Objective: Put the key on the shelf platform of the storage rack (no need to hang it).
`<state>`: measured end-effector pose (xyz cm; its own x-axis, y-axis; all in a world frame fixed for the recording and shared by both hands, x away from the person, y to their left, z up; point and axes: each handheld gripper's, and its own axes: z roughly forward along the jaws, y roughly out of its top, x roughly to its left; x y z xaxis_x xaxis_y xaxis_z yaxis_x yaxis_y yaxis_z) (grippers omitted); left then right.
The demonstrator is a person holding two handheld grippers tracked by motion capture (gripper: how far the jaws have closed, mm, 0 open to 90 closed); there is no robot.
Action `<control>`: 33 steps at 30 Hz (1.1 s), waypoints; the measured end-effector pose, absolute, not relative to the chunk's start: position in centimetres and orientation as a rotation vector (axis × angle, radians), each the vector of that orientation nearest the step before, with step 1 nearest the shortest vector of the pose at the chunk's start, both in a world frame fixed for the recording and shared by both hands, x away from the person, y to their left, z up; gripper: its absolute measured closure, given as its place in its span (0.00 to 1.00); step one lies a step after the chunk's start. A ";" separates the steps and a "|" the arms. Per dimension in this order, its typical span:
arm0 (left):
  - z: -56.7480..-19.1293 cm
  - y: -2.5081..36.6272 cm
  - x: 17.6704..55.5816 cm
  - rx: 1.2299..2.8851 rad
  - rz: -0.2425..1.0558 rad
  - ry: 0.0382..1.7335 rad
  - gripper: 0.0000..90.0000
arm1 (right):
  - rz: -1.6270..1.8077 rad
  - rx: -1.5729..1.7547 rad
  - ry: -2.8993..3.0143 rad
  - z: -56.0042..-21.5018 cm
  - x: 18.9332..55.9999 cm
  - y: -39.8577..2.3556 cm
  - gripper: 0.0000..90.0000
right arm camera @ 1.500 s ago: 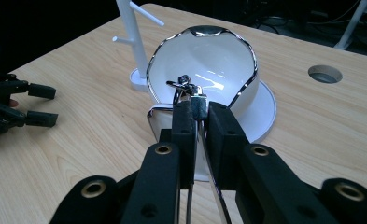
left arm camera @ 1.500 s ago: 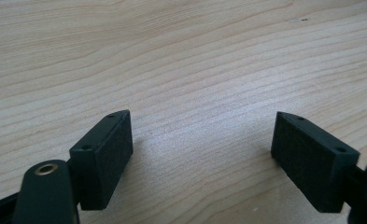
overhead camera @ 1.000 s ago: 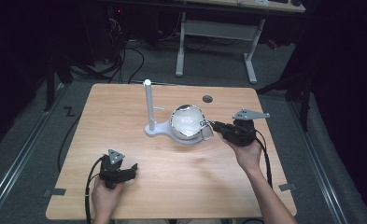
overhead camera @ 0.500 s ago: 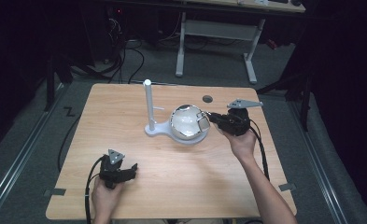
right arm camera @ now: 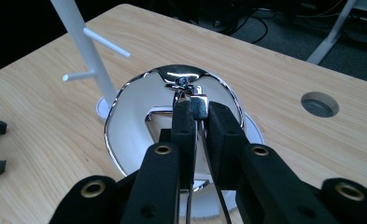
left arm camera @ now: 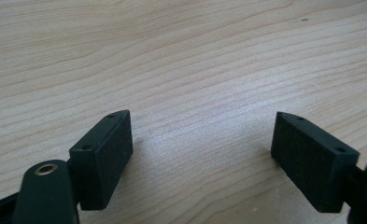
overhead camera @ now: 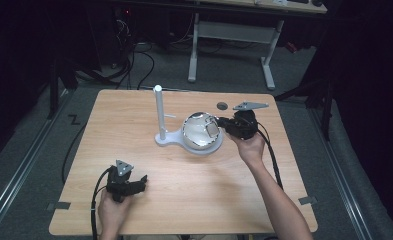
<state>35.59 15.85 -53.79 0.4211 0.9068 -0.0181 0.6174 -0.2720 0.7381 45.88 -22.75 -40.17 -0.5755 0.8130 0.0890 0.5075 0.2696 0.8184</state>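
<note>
A shiny metal cup (overhead camera: 198, 131) lies on the round white base (overhead camera: 204, 149) of a white peg stand (overhead camera: 159, 112) at mid-table. My right gripper (overhead camera: 219, 122) reaches it from the right. In the right gripper view the right gripper (right arm camera: 200, 109) is shut on the cup's thin metal handle (right arm camera: 199, 106), with the chrome body (right arm camera: 139, 112) just beyond and the stand's pole (right arm camera: 85, 44) at upper left. My left gripper (overhead camera: 143, 182) rests near the front left of the table. In its own view the left gripper (left arm camera: 202, 140) is open over bare wood (left arm camera: 181, 56).
A round cable hole (overhead camera: 222, 105) sits in the tabletop behind the cup, and appears as the hole (right arm camera: 319, 104) in the right gripper view. The stand has two short pegs (right arm camera: 107, 43). Cables trail from both grippers. Dark floor and a white table frame (overhead camera: 234, 30) lie beyond.
The right hand and gripper have moved back and slightly left along the cup's right side. The cup and stand stay roughly in place. The left gripper has not moved.
</note>
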 end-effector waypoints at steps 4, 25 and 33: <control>-53.8 15.9 35.6 1.998 0.545 1.286 0.23 | 1.199 1.202 2.211 -40.5 46.4 -22.1 0.91; -53.8 15.9 35.6 1.998 0.544 1.286 0.23 | 1.159 1.229 2.292 -42.8 48.4 -19.4 0.91; -53.8 15.9 35.6 1.999 0.545 1.285 0.23 | 1.133 1.245 2.316 -43.8 49.1 -18.8 0.91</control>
